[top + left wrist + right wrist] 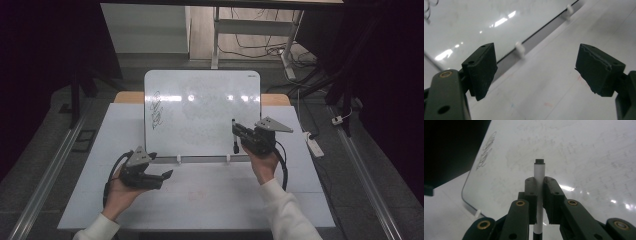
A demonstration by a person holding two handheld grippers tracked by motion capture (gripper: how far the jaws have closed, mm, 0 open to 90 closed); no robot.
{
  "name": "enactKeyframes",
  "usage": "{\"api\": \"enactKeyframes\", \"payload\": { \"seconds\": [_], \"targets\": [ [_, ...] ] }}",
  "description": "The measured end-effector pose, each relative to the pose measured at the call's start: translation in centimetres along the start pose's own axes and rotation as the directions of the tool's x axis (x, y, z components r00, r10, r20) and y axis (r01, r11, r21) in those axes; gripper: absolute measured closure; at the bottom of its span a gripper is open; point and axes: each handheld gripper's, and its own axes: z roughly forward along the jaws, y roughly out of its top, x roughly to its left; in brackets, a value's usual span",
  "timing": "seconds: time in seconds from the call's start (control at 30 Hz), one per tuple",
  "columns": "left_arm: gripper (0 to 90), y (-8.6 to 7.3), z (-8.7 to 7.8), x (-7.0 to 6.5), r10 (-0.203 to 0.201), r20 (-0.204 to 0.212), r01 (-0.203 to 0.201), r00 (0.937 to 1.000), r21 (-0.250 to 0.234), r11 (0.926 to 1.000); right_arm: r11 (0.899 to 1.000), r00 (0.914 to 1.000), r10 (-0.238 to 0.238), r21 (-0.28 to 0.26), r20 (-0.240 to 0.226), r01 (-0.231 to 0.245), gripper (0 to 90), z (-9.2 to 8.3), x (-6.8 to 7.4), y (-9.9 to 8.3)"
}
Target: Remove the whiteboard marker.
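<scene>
Right gripper (pixel 239 134) is clamped on a whiteboard marker (pixel 235 135), jaws closed as far as the barrel allows, pads on the white midsection. In the high view the marker stands roughly upright in front of the whiteboard (pixel 202 115), long axis about vertical in that frame, one end up near the board's right-centre area, the darker end down toward the board's lower edge; it sits at the tips of the jaws, which point left toward the board face. Right gripper view: marker (pixel 539 195) runs straight up between the two jaws, white barrel, a dark end (pixel 539 160) at the top, a black section at the bottom edge of frame; long axis crosswise to the jaw direction. Can't tell from the frames whether the top end is a cap or a bare nib, nor whether the marker touches the board. Whiteboard stands tilted back on the table (pixel 200 192), held by small white clips (pixel 179 159) along its bottom edge, black scribble (pixel 157 111) at its upper left, faint wiped residue elsewhere. Left gripper (pixel 161 178) is low over the table, in front of the board's bottom-left corner, well apart from the marker. Left gripper view: jaws wide open, nothing between the pads (pixel 482 70), bare table and the board's lower edge behind them.
</scene>
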Motion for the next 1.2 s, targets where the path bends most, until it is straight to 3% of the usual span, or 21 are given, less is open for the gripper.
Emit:
{"api": "enactKeyframes", "payload": {
  "seconds": [0.23, 0.7, 0.87, 0.9, 1.1, 1.2],
  "targets": [
    [19.1, 2.8, 1.8, -0.5, -0.007, 0.077, 0.009, 0.997, -0.023, 0.9997, 0.999, 0.9977, -0.039, -0.006, -0.055, 0.039, 80.9, -0.8, 1.3, -0.1],
    [22.2, 4.7, 3.4, -1.1, -0.003, 0.148, 0.007, 0.989, -0.027, 0.9996, 0.994, 0.9862, -0.108, -0.015, -0.126, 0.107, 80.8, -0.5, 4.1, -0.1],
    [23.9, 5.8, 4.7, -1.6, 0.001, 0.187, 0.004, 0.9823, -0.026, 0.9996, 0.987, 0.9751, -0.16, -0.019, -0.153, 0.159, 80.8, -0.1, 5.2, -0.3],
    [24.5, 6.1, 5.2, -1.9, 0.0, 0.208, 0.005, 0.9781, -0.023, 0.9997, 0.986, 0.9737, -0.166, -0.02, -0.156, 0.164, 80.8, -0.1, 5.4, -0.3],
    [28.2, 6.6, 6.4, -2.3, 0.001, 0.253, 0.003, 0.9674, -0.016, 0.9999, 0.985, 0.9684, -0.175, -0.021, -0.178, 0.174, 80.8, 0.2, 5.8, -0.7],
    [29.9, 6.7, 6.6, -2.4, 0.001, 0.262, 0.003, 0.9651, -0.016, 0.9999, 0.984, 0.967, -0.178, -0.024, -0.182, 0.177, 80.8, 0.2, 6.0, -0.7]
  ]
}}
